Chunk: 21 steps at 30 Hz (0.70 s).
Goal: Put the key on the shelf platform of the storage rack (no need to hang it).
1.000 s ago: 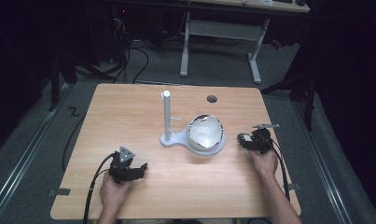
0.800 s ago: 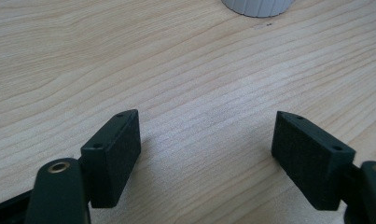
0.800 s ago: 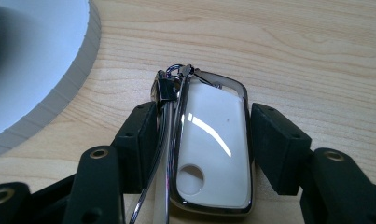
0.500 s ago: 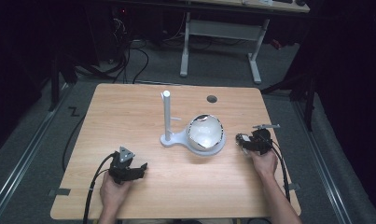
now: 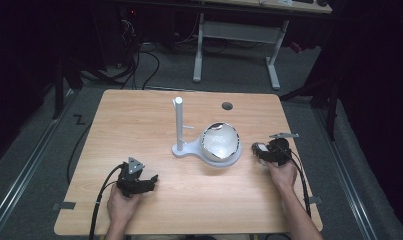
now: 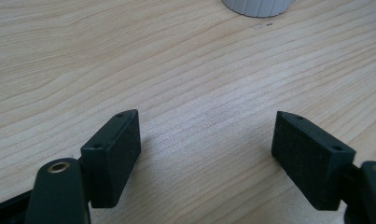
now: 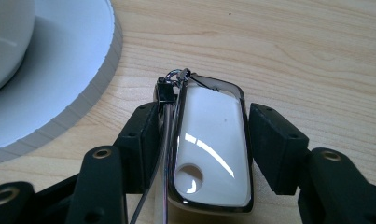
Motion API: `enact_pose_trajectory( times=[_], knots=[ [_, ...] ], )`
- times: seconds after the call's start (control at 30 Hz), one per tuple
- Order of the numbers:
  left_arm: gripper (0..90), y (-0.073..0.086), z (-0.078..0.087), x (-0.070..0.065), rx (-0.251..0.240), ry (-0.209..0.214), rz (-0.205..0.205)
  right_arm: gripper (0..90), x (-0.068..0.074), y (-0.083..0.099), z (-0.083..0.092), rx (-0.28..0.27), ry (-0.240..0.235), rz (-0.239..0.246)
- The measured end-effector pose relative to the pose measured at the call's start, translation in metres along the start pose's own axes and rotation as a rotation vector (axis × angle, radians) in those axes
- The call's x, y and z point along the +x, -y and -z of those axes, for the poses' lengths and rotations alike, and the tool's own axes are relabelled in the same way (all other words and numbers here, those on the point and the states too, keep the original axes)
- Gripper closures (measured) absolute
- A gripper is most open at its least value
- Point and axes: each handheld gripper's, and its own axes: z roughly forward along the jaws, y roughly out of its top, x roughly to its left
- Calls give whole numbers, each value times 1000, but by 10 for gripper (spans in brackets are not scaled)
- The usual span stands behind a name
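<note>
A white key fob (image 7: 209,140) with a dark shiny rim and a thin wire ring at its far end lies between the jaws of my right gripper (image 7: 202,122), which press on both its long sides. In the high view my right gripper (image 5: 260,150) sits low over the table, just right of a white stand's round base (image 5: 189,149). A shiny white dome-like thing (image 5: 220,141) rests on that base. My left gripper (image 5: 149,181) lies on the table near the front left, its jaws open wide over bare wood (image 6: 206,130).
A white pole (image 5: 178,122) rises from the stand near the table's middle. The base's ribbed rim (image 7: 83,107) lies close to the left of my right gripper. A dark round hole (image 5: 227,106) marks the tabletop at the back. Cables trail from both grippers toward the front edge.
My right gripper has edged slightly left toward the stand's base with the fob in it. The left gripper has stayed put.
</note>
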Motion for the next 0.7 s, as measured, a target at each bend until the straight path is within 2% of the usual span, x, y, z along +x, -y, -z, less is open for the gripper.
enact_pose_trajectory(
  times=[0.7],
  knots=[
    [241,0,0,0,1,-1,-1,467,7,-3,24,-56,-13,46]
  ],
)
